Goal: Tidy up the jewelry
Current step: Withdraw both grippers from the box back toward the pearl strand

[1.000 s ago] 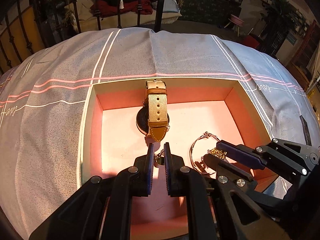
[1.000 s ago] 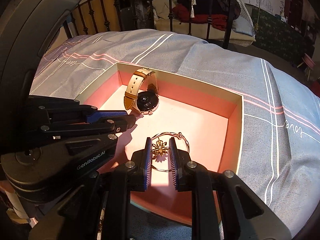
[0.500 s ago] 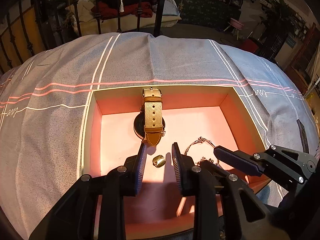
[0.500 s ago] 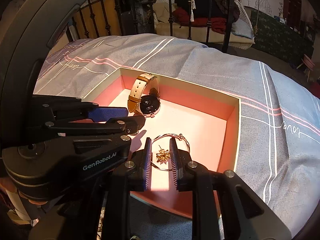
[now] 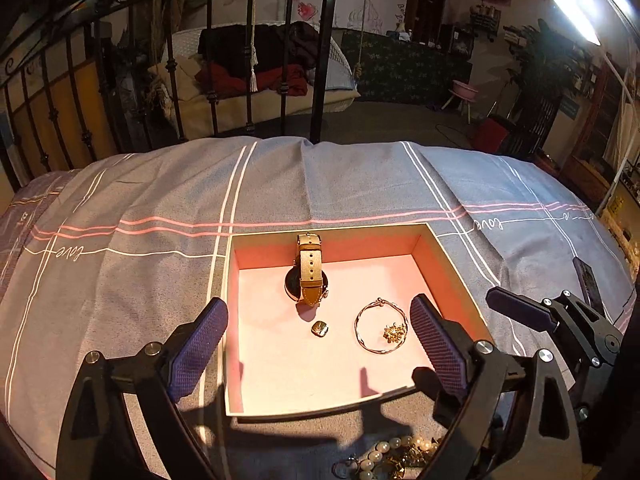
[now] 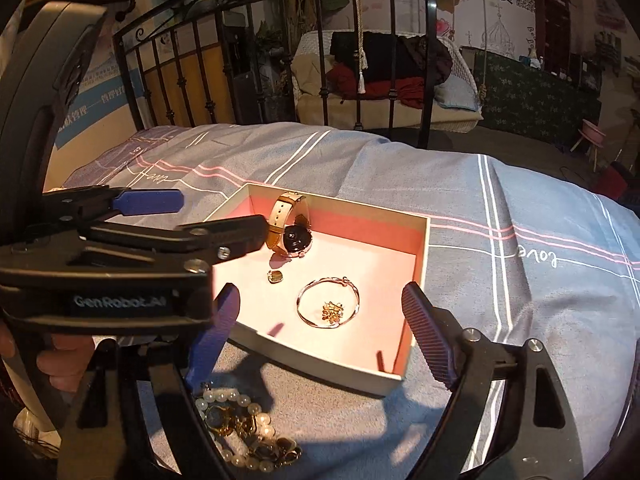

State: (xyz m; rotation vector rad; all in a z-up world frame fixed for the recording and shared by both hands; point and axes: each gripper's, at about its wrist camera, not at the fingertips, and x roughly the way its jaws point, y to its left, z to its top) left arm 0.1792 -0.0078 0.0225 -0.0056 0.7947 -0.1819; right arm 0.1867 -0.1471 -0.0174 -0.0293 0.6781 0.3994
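An open box (image 5: 454, 256) with a pink floor lies on the bedspread; it also shows in the right wrist view (image 6: 425, 256). In it lie a tan-strap watch (image 5: 308, 280) (image 6: 289, 228), a small gold piece (image 5: 320, 328) (image 6: 276, 276), a thin bangle (image 5: 362, 340) (image 6: 352, 298) and a gold flower brooch (image 5: 394, 333) (image 6: 333, 309) inside the bangle. My left gripper (image 5: 318, 356) is open and empty, held above the box's near edge. My right gripper (image 6: 320, 336) is open and empty too, also above the near edge. A pile of pearl beads and gold jewelry (image 5: 394, 456) (image 6: 240, 424) lies on the cloth in front of the box.
The grey-blue striped bedspread (image 5: 160, 208) spreads all round the box. A black iron bed frame (image 5: 320, 60) stands at the far edge. A dark phone (image 5: 586, 284) lies on the bedspread to the right.
Both grippers have opened wide and drawn back up from the box. The small gold piece and the brooch, held before, now lie on the box floor.
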